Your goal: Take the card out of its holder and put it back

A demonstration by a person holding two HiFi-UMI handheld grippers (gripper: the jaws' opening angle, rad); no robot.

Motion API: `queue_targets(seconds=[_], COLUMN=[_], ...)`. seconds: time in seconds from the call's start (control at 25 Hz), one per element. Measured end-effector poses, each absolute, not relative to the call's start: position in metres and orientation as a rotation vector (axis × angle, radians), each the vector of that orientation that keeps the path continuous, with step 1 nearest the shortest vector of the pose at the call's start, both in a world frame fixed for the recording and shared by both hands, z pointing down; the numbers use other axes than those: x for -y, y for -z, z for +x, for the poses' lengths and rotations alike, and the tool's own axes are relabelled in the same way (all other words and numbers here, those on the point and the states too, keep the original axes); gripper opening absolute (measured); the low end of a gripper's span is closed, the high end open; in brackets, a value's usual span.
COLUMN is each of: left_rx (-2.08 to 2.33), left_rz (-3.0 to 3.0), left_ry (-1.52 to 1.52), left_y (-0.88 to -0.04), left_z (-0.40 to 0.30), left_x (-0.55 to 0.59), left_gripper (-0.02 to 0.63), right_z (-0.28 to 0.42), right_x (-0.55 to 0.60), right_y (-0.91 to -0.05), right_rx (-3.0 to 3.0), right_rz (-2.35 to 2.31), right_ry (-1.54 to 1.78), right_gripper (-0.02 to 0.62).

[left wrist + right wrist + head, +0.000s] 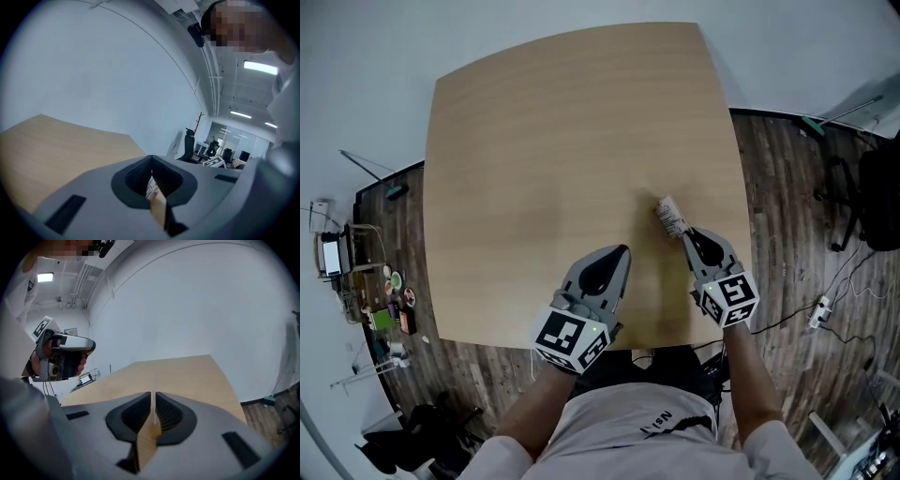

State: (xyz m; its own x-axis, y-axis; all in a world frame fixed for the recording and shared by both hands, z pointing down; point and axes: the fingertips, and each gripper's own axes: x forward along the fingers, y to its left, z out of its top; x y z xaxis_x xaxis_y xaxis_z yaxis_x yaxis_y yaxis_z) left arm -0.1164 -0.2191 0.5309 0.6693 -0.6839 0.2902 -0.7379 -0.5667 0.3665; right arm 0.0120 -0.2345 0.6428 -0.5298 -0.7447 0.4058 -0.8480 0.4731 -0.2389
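Observation:
My right gripper (685,232) (153,414) is shut on a thin white card (671,215) with print on it. The card sticks out past the jaws over the wooden table (553,141), right of centre. In the right gripper view the card (154,392) shows edge-on, upright between the closed jaws. My left gripper (623,250) (153,180) hangs over the table's near edge, to the left of the right one, with its jaws together and nothing showing at its tip in the head view. I see no separate holder.
The table's near edge (581,345) runs just under both grippers. Dark wood floor surrounds it, with cables and a power strip (818,312) at the right, a black chair (872,202) at the far right and small clutter (389,305) at the left.

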Motion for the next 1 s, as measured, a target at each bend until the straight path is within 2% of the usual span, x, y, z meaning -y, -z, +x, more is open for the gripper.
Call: queue_targets(seconds=[0.36, 1.0], left_rx=[1.093, 1.107], left_rz=[2.438, 2.504], left_ry=[-0.156, -0.105], left_y=[-0.513, -0.431], left_z=[-0.093, -0.026], left_x=[0.194, 0.109], left_gripper=[0.012, 0.012], right_z=[0.025, 0.057], right_x=[0.218, 0.145], right_y=[-0.604, -0.456], right_rx=[2.482, 2.636], right_rz=[1.399, 1.399], right_ry=[-0.567, -0.581], right_gripper=[0.026, 0.025])
